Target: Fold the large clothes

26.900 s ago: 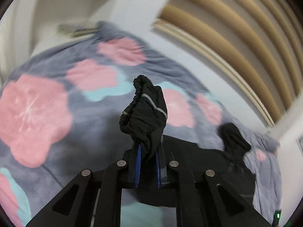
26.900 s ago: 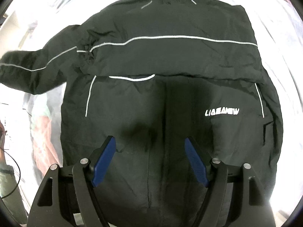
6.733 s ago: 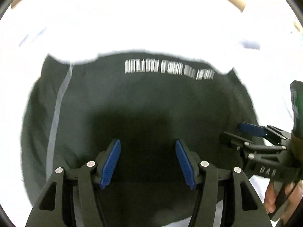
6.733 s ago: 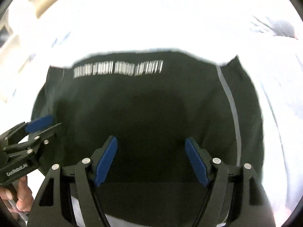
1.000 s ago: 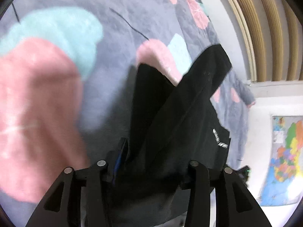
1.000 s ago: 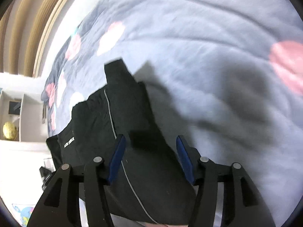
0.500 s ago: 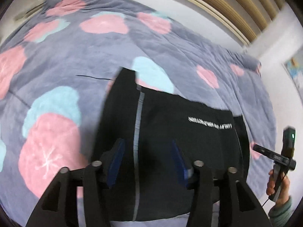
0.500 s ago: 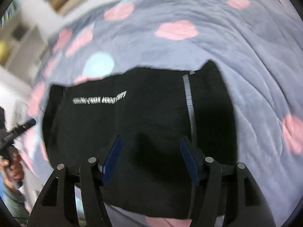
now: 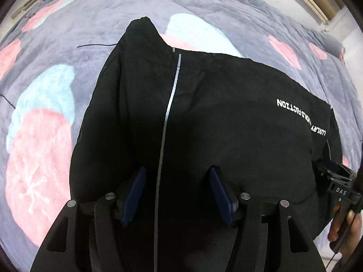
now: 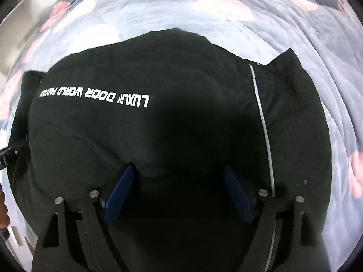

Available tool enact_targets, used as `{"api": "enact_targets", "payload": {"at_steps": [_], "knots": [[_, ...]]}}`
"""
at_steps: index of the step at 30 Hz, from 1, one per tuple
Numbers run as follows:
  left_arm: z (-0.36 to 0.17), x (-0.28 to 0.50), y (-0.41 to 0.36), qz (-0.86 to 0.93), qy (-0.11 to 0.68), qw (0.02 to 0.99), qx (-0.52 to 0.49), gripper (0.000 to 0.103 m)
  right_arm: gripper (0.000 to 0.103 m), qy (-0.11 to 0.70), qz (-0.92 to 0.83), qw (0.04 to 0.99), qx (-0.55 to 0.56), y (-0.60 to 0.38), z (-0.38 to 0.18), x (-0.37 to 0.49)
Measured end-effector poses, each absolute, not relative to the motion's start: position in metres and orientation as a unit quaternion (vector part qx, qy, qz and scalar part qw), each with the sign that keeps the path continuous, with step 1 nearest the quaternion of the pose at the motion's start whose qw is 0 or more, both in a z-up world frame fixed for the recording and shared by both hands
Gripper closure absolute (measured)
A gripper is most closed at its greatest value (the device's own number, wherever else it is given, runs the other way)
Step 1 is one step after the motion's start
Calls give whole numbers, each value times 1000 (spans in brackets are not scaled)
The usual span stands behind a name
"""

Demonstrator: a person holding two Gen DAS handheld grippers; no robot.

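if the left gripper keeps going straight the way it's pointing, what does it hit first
Most likely the folded black jacket lying on the flowered blanket. The open left gripper points down at it with nothing between; how close it is is unclear.

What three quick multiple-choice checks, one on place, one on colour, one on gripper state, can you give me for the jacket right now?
1. Where does the jacket lie?
A. On the floral blanket
B. On a bare wooden floor
C. On a hanger

2. What colour is the lettering on the jacket?
A. Red
B. White
C. Yellow

3. How do the left gripper and right gripper stand?
A. Both clamped on a sleeve
B. Left clamped, right open
C. Both open, holding nothing

Answers:
1. A: grey blanket with pink and teal flowers shows all round the folded jacket.
2. B: the printed words are white on black cloth.
3. C: the blue pads of each stand apart above the cloth, the jaws having just been opening.
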State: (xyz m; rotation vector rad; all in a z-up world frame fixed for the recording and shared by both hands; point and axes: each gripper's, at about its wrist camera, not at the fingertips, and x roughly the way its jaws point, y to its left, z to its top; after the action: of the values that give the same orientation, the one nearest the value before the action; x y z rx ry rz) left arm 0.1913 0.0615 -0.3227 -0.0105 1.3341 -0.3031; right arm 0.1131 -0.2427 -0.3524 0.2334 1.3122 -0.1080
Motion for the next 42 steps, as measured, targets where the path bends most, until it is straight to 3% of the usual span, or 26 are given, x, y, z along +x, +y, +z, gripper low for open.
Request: {"api": "enact_targets", "payload": {"at_steps": [11,29,42], "knots": [[-237,135,68,-200,567,798,30,41,21,588,-77,782,191,-262,-267,41],[-54,61,26,-199,411,886,80,40,18,483,-112,858,134,-209,-95,-10],[-26,11,27,-194,432,878,68,37,17,458,-139,875,70,-175,-49,-48]]}}
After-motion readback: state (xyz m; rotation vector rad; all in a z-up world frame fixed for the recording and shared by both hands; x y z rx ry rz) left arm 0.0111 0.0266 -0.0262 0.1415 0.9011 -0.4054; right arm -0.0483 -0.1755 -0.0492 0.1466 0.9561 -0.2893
